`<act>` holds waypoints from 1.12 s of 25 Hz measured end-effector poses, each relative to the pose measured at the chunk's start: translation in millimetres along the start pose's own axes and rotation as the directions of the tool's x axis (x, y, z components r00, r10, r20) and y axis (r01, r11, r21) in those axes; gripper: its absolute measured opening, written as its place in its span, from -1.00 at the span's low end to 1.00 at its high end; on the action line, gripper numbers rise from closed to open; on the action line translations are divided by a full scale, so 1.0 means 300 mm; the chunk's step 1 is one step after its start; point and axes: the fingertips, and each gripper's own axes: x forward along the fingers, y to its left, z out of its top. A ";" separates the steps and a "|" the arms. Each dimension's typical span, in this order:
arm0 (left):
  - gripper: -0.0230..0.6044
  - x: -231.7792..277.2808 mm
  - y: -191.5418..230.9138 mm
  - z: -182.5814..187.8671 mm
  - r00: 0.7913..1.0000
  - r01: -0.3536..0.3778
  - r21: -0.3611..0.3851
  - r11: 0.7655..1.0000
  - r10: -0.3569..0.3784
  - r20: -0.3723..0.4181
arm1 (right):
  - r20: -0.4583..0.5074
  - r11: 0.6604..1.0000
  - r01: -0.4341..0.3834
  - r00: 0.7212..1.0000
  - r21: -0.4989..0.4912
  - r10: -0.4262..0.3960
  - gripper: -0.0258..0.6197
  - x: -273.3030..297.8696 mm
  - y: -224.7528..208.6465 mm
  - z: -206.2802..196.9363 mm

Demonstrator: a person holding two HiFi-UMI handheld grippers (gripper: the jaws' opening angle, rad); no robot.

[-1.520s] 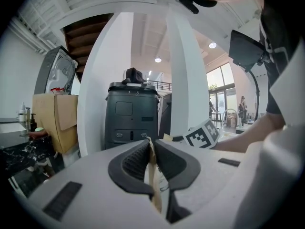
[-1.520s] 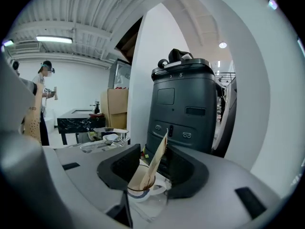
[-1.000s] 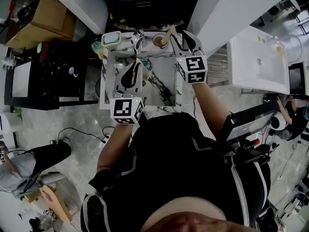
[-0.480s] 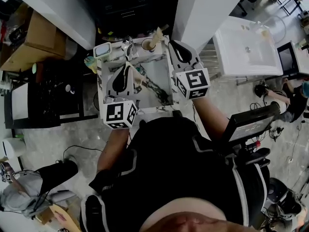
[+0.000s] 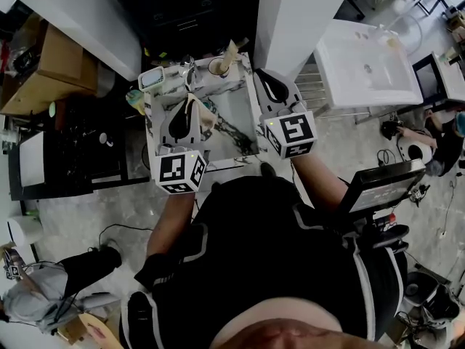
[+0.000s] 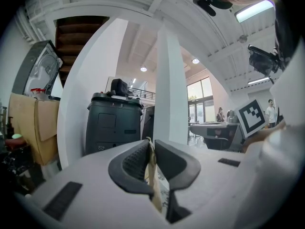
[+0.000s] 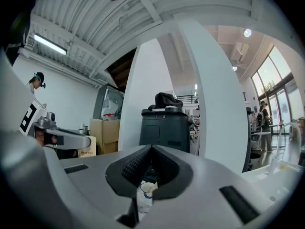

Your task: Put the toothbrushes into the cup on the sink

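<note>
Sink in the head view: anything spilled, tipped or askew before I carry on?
Nothing stands out. The round white cup stands upright at the marbled sink's back edge with one pale toothbrush leaning in it. The left hand-held gripper is shut on a second pale toothbrush; the right hand-held gripper has just closed on nothing.

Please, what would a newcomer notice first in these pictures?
Over a small marbled sink, the left claw grips a pale toothbrush, while the right claw has just closed, empty. A cup at the sink's back edge holds another brush.
</note>
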 end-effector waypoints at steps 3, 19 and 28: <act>-0.79 0.007 0.000 0.006 1.000 0.002 -0.002 1.000 -0.002 0.004 | 0.004 1.000 0.005 1.000 -0.002 -0.005 -0.85 -0.003 -0.003 0.009; -0.80 0.278 0.025 0.078 0.997 -0.047 0.090 0.995 0.040 0.070 | -0.023 0.997 0.071 0.997 0.042 -0.070 -0.85 -0.045 -0.124 -0.049; -0.79 0.451 0.089 0.029 0.994 -0.089 0.080 0.993 0.084 0.063 | -0.060 0.993 0.103 0.993 0.064 -0.099 -0.85 -0.048 -0.221 -0.102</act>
